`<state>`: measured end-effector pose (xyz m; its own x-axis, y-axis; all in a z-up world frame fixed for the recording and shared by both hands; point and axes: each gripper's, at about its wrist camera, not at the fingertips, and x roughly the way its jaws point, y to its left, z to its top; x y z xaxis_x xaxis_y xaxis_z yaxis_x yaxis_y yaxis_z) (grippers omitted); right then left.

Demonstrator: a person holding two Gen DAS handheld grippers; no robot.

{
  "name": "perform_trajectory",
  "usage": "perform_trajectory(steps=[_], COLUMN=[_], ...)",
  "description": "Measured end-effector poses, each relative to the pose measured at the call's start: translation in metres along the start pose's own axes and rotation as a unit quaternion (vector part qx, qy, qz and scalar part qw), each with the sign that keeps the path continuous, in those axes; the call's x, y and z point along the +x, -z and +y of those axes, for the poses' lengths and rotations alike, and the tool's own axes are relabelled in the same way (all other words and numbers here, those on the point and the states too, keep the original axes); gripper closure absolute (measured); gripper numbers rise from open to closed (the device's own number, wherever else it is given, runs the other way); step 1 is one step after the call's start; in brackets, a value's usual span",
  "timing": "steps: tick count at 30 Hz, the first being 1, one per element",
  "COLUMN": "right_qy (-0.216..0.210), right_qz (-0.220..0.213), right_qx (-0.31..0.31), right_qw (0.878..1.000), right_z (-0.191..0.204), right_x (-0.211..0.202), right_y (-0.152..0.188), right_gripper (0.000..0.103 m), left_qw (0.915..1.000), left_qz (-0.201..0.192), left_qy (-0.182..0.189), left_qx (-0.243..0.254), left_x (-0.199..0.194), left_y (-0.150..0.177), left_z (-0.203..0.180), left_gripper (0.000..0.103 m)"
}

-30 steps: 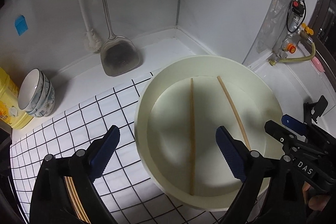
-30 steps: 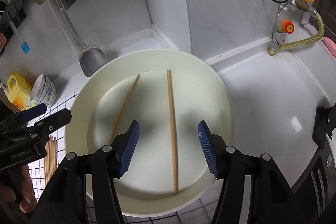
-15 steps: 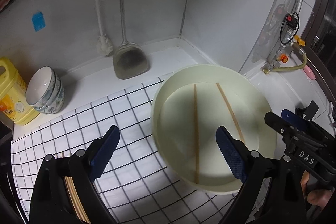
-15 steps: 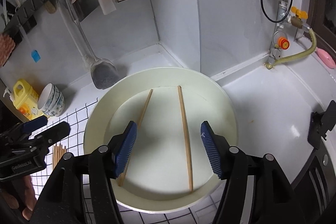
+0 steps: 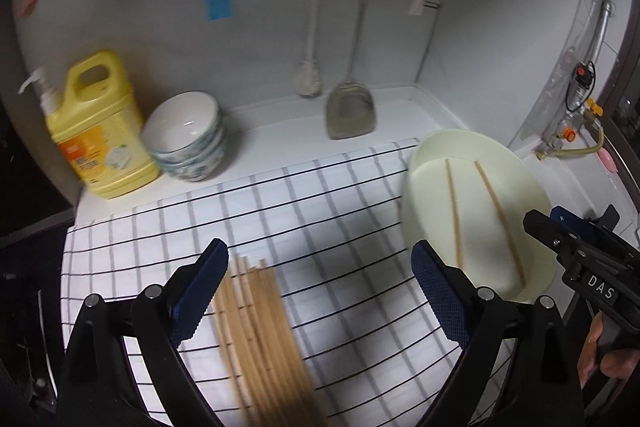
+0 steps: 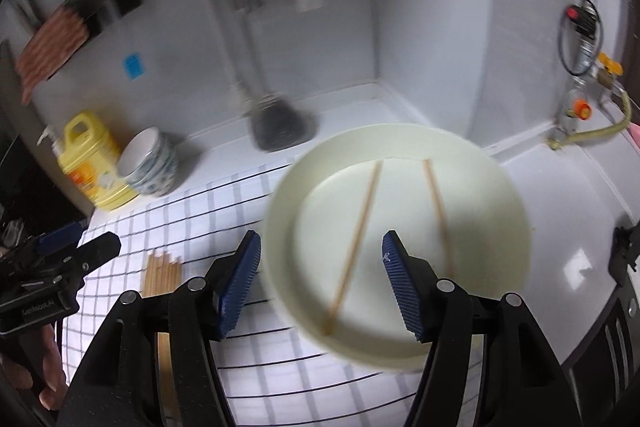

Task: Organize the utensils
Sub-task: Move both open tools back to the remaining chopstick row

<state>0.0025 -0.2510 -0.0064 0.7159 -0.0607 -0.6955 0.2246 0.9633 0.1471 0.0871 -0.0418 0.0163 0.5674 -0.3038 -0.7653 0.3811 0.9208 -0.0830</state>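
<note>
A cream basin [image 5: 508, 167] stands at the right on the counter, also in the right wrist view [image 6: 500, 211]. Two wooden chopsticks [image 5: 454, 211] lie apart in it, also seen in the right wrist view [image 6: 360, 227]. A bundle of wooden chopsticks [image 5: 260, 323] lies on the checked cloth [image 5: 280, 195] between my left gripper's fingers; it also shows in the right wrist view [image 6: 162, 269]. My left gripper [image 5: 320, 291] is open and empty above the cloth. My right gripper [image 6: 320, 283] is open and empty above the basin's near rim.
A yellow detergent jug [image 5: 96, 131] and stacked bowls [image 5: 186, 139] stand at the back left. A metal spatula [image 5: 352, 111] and a brush [image 5: 308, 79] hang against the back wall. Gas valves and a hose [image 5: 576, 131] are at the right.
Both grippers have pulled back and up from the basin. The left one has swung left over the cloth, bringing the chopstick bundle, jug and bowls into view. Both stay open.
</note>
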Motion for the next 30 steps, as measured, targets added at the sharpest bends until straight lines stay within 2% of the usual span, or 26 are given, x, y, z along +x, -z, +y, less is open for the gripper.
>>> perform_trajectory(steps=[8,16,23,30], right_qy=[-0.024,-0.033,-0.036,-0.041], right_qz=[0.018,0.027,0.042,0.069], right_qx=[-0.027,-0.042,-0.058,-0.065], right_qw=[0.999,0.998,0.997,0.995], right_z=[0.071,0.122,0.148,0.155], right_x=[0.003,-0.001,0.007,0.026], right_y=[0.028,0.052,0.068,0.087], right_gripper=[0.042,0.042,0.042,0.042], left_qw=[0.999,0.9978,0.996,0.9936], left_qz=[0.012,0.016,0.022,0.047], left_qy=[-0.019,-0.031,-0.04,-0.056], left_qx=[-0.038,-0.056,-0.077,-0.086], left_x=[-0.018,-0.029,-0.029,-0.018], left_y=[0.037,0.066,0.089,0.116], left_z=[0.073,0.117,0.145,0.152], left_gripper=[0.012,0.012,0.012,0.011])
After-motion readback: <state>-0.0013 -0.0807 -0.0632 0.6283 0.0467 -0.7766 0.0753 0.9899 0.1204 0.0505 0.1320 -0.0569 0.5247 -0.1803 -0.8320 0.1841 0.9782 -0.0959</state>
